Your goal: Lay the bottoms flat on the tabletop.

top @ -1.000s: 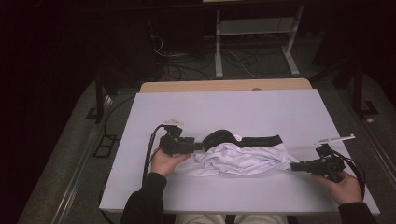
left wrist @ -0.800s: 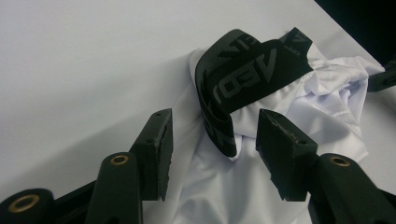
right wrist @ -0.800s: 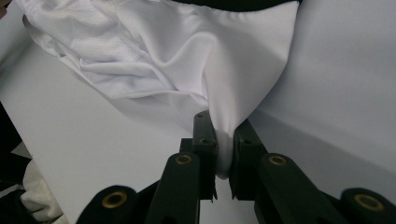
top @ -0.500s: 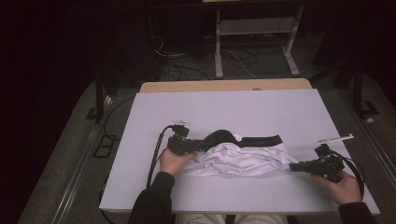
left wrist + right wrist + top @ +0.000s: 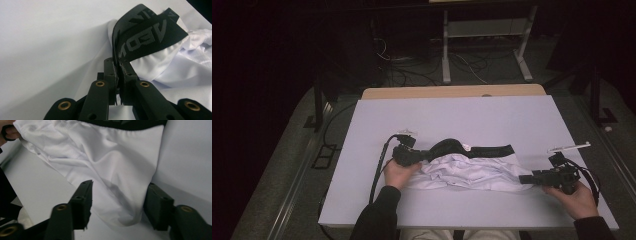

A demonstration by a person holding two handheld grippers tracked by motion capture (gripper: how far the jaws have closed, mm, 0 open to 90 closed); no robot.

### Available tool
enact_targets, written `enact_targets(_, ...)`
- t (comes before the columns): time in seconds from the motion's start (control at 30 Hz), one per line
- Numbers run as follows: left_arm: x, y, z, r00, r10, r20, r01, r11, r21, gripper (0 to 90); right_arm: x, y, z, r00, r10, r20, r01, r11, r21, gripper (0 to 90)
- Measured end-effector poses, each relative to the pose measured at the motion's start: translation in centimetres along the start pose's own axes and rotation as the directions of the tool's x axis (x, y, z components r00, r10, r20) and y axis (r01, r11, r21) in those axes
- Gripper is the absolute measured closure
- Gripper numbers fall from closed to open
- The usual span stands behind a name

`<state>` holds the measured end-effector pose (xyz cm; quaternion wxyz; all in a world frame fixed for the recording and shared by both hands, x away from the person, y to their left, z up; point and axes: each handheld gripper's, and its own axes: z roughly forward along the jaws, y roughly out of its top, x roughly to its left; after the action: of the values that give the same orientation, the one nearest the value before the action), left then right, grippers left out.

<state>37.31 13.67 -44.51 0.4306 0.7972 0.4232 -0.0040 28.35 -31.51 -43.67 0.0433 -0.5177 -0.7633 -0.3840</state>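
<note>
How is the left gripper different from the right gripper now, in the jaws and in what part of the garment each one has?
The left gripper has just closed and pinches the black waistband; the right gripper has just opened, jaws apart around the white fabric without pressing it. The left gripper sits at the garment's left end, the right gripper at its right end. Both lie low over the table.

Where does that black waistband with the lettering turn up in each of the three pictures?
High view: black waistband along the white garment's far edge, centre table.
Left gripper view: upper right, pinched between the left gripper's jaws.
Right gripper view: dark strip at top edge.
Shared landmark: the white garment.
</note>
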Motion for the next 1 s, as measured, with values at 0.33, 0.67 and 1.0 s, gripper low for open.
enact_targets(0.33,0.5,0.2,-0.8,0.9999,0.002,-0.012,-0.002,0.9992,-0.039,85.3,-0.3,2.6,-0.2,0.9934,-0.09,0.072,0.099,0.986,-0.132,16.5)
enact_targets(0.67,0.3,0.2,-0.9,1.0,0.004,-0.007,-0.004,0.9992,-0.039,85.2,-0.7,4.5,1.0,0.9902,-0.094,0.103,0.108,0.984,-0.144,7.6)
enact_targets(1.0,0.3,0.2,-0.9,0.9999,0.011,-0.008,-0.011,0.9991,-0.041,85.2,-1.3,6.5,2.7,0.9882,-0.096,0.119,0.111,0.986,-0.127,13.8)
